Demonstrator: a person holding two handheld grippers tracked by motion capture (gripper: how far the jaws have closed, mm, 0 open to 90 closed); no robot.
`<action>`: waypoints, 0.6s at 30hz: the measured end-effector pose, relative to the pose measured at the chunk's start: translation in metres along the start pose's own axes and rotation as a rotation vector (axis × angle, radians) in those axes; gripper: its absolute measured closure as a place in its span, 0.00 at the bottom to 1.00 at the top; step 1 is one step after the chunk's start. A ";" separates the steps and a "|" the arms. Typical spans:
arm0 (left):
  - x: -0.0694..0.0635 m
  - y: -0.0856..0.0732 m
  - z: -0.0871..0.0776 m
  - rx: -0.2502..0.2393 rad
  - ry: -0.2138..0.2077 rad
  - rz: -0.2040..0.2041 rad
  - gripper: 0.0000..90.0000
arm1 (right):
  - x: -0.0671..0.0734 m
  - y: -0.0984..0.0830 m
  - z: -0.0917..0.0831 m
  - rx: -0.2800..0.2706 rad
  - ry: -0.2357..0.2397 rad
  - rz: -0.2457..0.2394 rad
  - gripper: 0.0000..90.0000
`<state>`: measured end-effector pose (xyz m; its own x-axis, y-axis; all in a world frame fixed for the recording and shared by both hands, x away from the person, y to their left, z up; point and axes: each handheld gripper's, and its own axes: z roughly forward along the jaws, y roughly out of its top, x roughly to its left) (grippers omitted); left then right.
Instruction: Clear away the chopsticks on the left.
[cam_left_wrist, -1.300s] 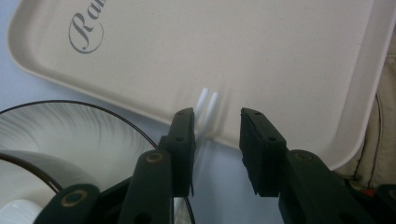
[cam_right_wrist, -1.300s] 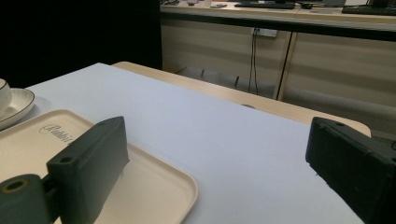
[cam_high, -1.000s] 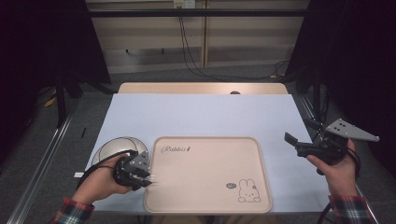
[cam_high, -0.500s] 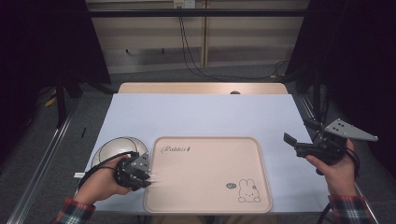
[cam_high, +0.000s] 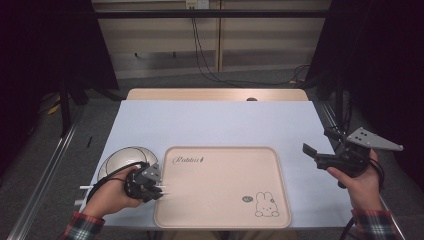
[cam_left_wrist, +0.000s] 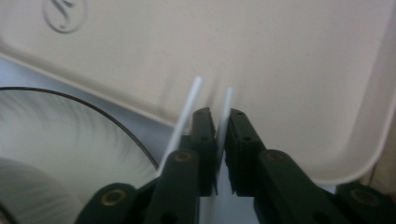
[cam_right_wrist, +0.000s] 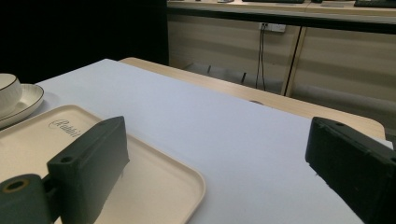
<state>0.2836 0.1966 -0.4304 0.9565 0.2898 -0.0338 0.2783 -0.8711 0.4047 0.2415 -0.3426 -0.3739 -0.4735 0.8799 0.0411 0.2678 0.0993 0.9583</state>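
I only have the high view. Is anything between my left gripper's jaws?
Observer: Yes. The left gripper has just been closing on a thin white stick, above the beige plastic tray.
Operator: Only one stick?
Observer: A second white stick runs outside one jaw, not between them.
Operator: What is the round white thing left of the tray?
Observer: A white bowl on a dark-rimmed white plate.

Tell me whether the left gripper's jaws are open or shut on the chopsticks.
Shut. The left gripper has just been closing its jaws, and in its own view the pads pinch one white chopstick; the second chopstick lies outside the jaw.
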 end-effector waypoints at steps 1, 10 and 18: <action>0.000 0.001 -0.001 -0.002 -0.016 -0.073 0.96 | 0.000 0.000 0.000 0.000 -0.001 -0.001 0.06; 0.011 0.014 -0.025 -0.303 -0.018 -0.313 0.97 | 0.000 0.000 -0.001 0.002 0.001 0.004 0.06; 0.021 0.021 -0.045 -0.536 -0.036 -0.440 0.97 | -0.002 0.001 -0.003 -0.008 0.004 0.012 0.06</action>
<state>0.3055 0.2022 -0.3817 0.7698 0.5496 -0.3246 0.5676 -0.3569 0.7419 0.2403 -0.3453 -0.3727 -0.4741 0.8788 0.0534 0.2668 0.0856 0.9600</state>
